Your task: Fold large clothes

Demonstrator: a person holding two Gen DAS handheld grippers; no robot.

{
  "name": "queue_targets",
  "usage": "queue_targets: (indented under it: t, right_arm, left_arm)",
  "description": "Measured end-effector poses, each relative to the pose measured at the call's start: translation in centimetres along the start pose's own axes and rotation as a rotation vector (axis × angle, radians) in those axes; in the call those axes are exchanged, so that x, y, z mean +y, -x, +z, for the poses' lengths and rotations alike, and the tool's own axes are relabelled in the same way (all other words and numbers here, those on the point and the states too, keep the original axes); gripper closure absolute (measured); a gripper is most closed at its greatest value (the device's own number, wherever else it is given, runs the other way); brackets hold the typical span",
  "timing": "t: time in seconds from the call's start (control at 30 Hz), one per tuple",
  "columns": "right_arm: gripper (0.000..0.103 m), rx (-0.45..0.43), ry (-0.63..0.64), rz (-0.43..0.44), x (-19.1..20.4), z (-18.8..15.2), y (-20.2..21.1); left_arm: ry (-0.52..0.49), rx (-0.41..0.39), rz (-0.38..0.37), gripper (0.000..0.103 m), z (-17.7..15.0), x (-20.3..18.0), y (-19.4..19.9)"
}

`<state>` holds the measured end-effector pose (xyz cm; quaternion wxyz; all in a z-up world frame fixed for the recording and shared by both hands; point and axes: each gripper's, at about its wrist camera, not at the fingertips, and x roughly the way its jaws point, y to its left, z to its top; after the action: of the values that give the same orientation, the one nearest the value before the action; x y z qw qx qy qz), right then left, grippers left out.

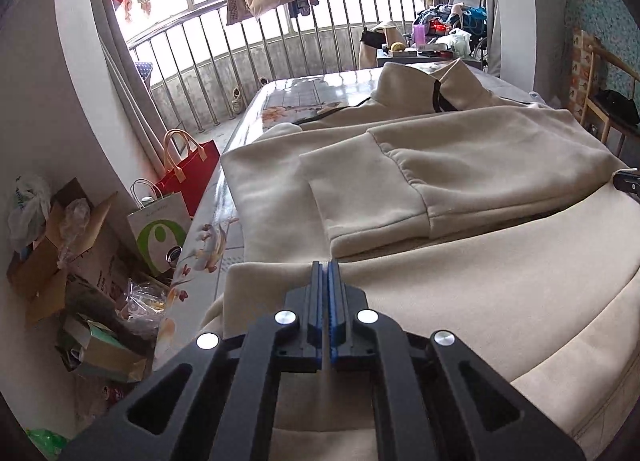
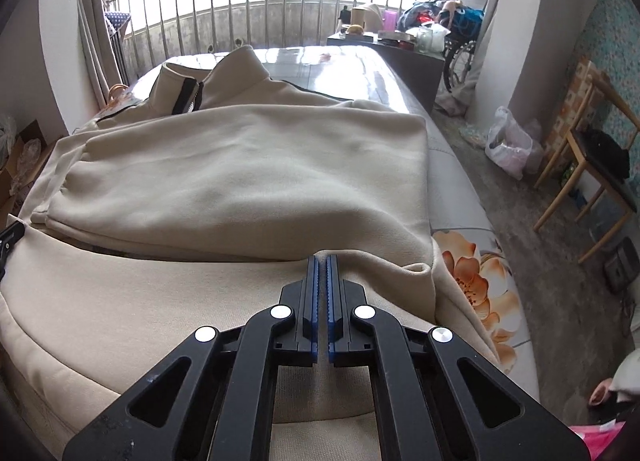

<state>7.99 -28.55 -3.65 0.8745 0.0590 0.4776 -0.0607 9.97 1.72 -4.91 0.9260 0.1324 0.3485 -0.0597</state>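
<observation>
Left wrist view: the left gripper has its fingers pinched on a thin fold of the beige jacket, which lies spread on the floral table. Right wrist view: the right gripper fingers are closed over the jacket's near hem; fabric caught or not, can't tell.

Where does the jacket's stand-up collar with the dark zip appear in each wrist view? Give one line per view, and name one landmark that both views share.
Left wrist view: the collar sits upper right of centre, at the far end of the beige jacket.
Right wrist view: the collar sits upper left of centre, again at the jacket's far end.
Shared landmark: the metal balcony railing behind the table.
</observation>
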Motion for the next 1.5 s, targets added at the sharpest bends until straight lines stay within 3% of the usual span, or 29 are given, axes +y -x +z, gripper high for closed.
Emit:
queue_targets:
  t: [0.13, 0.2, 0.27, 0.43, 0.53, 0.7, 0.77, 0.9, 1.03, 1.1, 1.2, 1.27, 1.33, 1.5]
  right_arm:
    - [0.099, 0.006, 0.009, -0.008, 0.0, 0.1, -0.2]
    - [0.089, -0.002, -0.007, 0.005, -0.4, 0.2, 0.7]
    - [0.070, -0.049, -0.033, 0.007, -1.0, 0.3, 2.7]
    - [0.067, -0.164, 0.016, 0.118, 0.7, 0.2, 8.4]
    - [0.071, -0.115, 0.117, 0.254, 4.7, -0.5, 8.6]
    - [0.093, 0.036, 0.207, 0.441, 10.8, -1.4, 4.8]
    - [0.095, 0.081, 0.226, 0.437, 12.0, -1.5, 3.0]
    - [0.101, 0.083, 0.220, 0.437, 12.3, -0.9, 2.3]
    - [0.101, 0.077, 0.218, 0.442, 12.3, -1.0, 2.2]
    - [0.101, 0.074, 0.205, 0.455, 12.0, -1.0, 2.0]
    - [0.101, 0.079, 0.182, 0.476, 11.8, -0.9, 1.7]
    - [0.102, 0.080, 0.177, 0.479, 11.8, -0.8, 1.6]
    - [0.102, 0.080, 0.178, 0.477, 11.8, -0.8, 1.7]
    - [0.098, 0.024, 0.158, 0.453, 9.9, -0.8, 4.1]
  left_arm:
    - [-0.024, 0.003, 0.029, 0.100, -0.1, -0.6, -0.3]
    - [-0.035, 0.004, 0.039, 0.101, -0.1, -0.7, -0.3]
    - [-0.040, 0.007, 0.041, 0.100, 0.0, -0.8, -0.3]
    - [-0.045, 0.012, 0.046, 0.100, 0.0, -0.9, -0.3]
    - [-0.044, 0.015, 0.044, 0.100, 0.1, -1.0, -0.3]
    - [-0.015, 0.033, 0.017, 0.100, 0.3, -0.4, -0.3]
    - [0.005, 0.041, -0.003, 0.100, 0.4, -0.1, -0.4]
    - [0.062, 0.042, -0.080, 0.097, 0.6, 1.2, 0.1]
    - [0.112, -0.054, -0.191, 0.097, 0.7, 2.3, 3.7]
    - [0.093, -0.095, -0.293, 0.097, 0.5, 1.6, 5.9]
    - [0.072, -0.055, -0.455, 0.097, -0.5, -0.8, 6.9]
    - [0.035, 0.007, -0.456, 0.097, -1.7, -3.0, 6.1]
    - [0.012, 0.064, -0.386, 0.097, -2.7, -4.3, 4.7]
    - [0.048, 0.074, -0.370, 0.097, -2.7, -4.6, 4.4]
